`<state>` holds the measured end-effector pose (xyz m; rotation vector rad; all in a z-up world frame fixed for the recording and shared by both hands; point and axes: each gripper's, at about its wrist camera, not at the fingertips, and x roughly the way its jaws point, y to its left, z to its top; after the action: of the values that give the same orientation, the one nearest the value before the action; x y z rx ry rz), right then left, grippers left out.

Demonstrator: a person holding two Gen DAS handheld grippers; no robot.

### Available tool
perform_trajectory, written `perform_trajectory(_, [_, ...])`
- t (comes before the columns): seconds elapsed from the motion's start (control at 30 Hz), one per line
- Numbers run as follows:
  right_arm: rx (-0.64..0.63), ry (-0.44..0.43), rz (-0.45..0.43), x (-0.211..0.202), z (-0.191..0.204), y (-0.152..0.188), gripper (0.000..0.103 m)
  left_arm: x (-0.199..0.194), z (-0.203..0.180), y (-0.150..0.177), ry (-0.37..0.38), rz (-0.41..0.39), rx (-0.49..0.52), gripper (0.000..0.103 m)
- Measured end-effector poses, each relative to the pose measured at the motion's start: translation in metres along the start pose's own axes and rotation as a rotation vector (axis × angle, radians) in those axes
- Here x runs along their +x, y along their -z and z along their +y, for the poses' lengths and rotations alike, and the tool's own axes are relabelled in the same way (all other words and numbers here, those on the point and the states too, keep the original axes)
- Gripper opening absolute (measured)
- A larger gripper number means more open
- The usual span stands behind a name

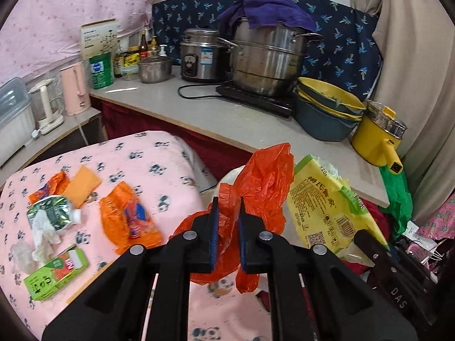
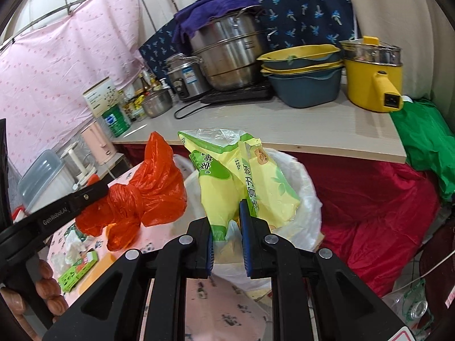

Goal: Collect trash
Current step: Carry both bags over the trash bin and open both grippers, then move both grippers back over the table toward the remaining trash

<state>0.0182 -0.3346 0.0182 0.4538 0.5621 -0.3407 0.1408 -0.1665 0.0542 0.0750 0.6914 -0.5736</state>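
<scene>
While the left gripper point(image 1: 227, 218) is clamped on a crumpled orange plastic bag point(image 1: 261, 187), the right gripper point(image 2: 226, 221) is pinched on the lower edge of a yellow-and-green food wrapper point(image 2: 241, 176). Both pieces of trash hang in the air side by side, the orange bag to the left of the wrapper, near each other. In the right wrist view the wrapper is above a white bin liner point(image 2: 307, 199), which sits just below the edge of the bench point(image 2: 327, 130).

More trash lies on the pink panda-print cloth point(image 1: 159, 153) to the left: a flattened orange wrapper point(image 1: 129, 218), a smaller orange scrap point(image 1: 49, 186), a crushed green pouch with a white cap point(image 1: 52, 211), white tissue point(image 1: 45, 233) and a green-and-red carton point(image 1: 55, 271).

On the bench stand a large steel steamer pot point(image 1: 267, 59) draped with a purple towel point(image 1: 267, 10), a rice cooker point(image 1: 202, 55), stacked blue and yellow basins point(image 1: 327, 108) and a yellow electric pot point(image 1: 378, 136). A green bag point(image 2: 426, 139) hangs off the bench's right end.
</scene>
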Motion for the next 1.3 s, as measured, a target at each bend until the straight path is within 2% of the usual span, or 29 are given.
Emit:
perform_trajectory(0.17, [0.034,0.026,0.006,0.006,-0.021,-0.002,0.015,0.021,-0.021,-0.006,0.042,0.024,0.017,0.011])
perform_trajectory(0.47, [0.051,0.027,0.03,0.022,-0.029,0.001,0.015,0.062,-0.031,-0.002,0.033,0.078,0.025,0.014])
perform_trajectory(0.5, [0.051,0.026,0.033,0.024,-0.029,0.001,0.015,0.064,-0.03,-0.001,0.027,0.081,0.021,0.018])
perform_trajectory(0.57, [0.05,0.022,0.038,0.029,-0.027,0.0,0.016,0.066,-0.028,0.001,0.012,0.079,0.02,0.033])
perform_trajectory(0.63, [0.046,0.018,0.043,0.033,-0.024,-0.001,0.018,0.065,-0.026,0.003,-0.009,0.068,0.015,0.059])
perform_trajectory(0.73, [0.044,0.011,0.043,0.038,-0.019,-0.001,0.023,0.06,-0.025,0.003,-0.047,0.036,0.039,0.068])
perform_trajectory(0.9, [0.049,-0.012,0.042,0.042,-0.01,-0.002,0.028,0.055,-0.018,0.002,-0.071,0.029,0.051,0.07])
perform_trajectory(1.3, [0.015,-0.024,0.017,0.028,0.009,-0.002,0.03,0.037,0.002,0.007,-0.09,0.023,0.005,0.071])
